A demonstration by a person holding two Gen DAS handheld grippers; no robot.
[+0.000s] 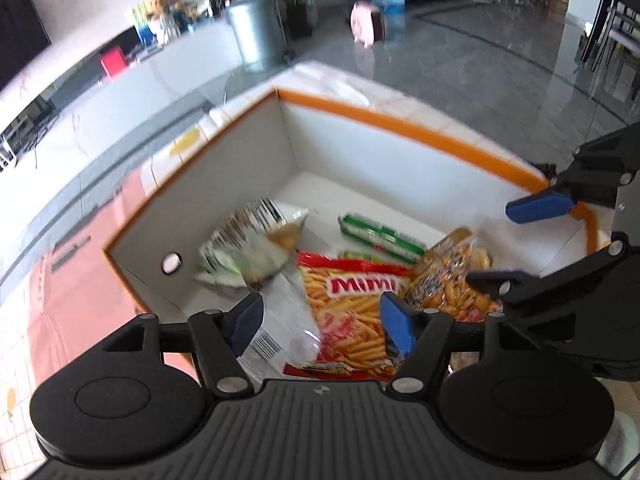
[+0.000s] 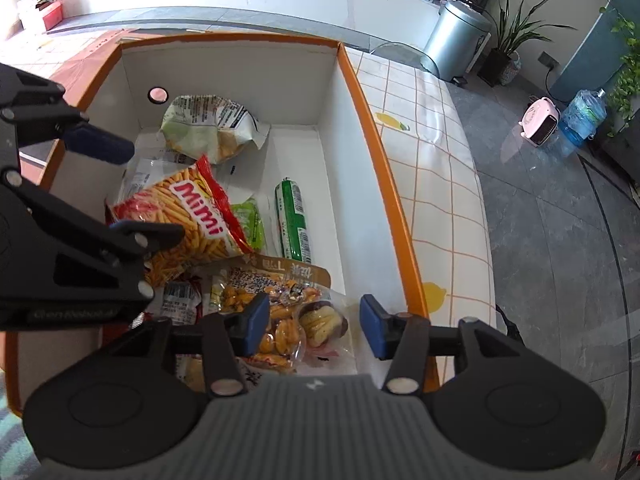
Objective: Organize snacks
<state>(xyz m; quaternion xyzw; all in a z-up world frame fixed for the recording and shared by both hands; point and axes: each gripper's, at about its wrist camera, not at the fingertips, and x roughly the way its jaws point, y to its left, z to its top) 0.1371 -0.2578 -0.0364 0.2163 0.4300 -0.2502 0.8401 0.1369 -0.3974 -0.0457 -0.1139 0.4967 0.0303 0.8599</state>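
A white box with an orange rim [image 1: 400, 124] [image 2: 368, 140] holds the snacks. A red Mimi stick-snack bag [image 1: 348, 308] [image 2: 192, 216] lies in the middle, with a crumpled green-and-white bag [image 1: 248, 248] [image 2: 208, 124] behind it. A green sausage stick [image 1: 380, 236] [image 2: 294, 220] and a small green packet [image 2: 248, 220] lie beside them. My left gripper [image 1: 322, 320] [image 2: 128, 188] hangs open over the Mimi bag, its pads clear of it. My right gripper [image 2: 316, 328] [image 1: 516, 244] is open above a clear bag of orange pastries [image 2: 280, 292] [image 1: 448, 276].
The box stands on a grid-patterned tablecloth with lemon prints [image 2: 440, 184]; a reddish flat surface [image 1: 80, 280] lies on its other side. Beyond the table are a metal bin [image 2: 456, 40] [image 1: 256, 28], a potted plant [image 2: 508, 44], a pink heater [image 2: 540, 120] and a water bottle [image 2: 584, 116].
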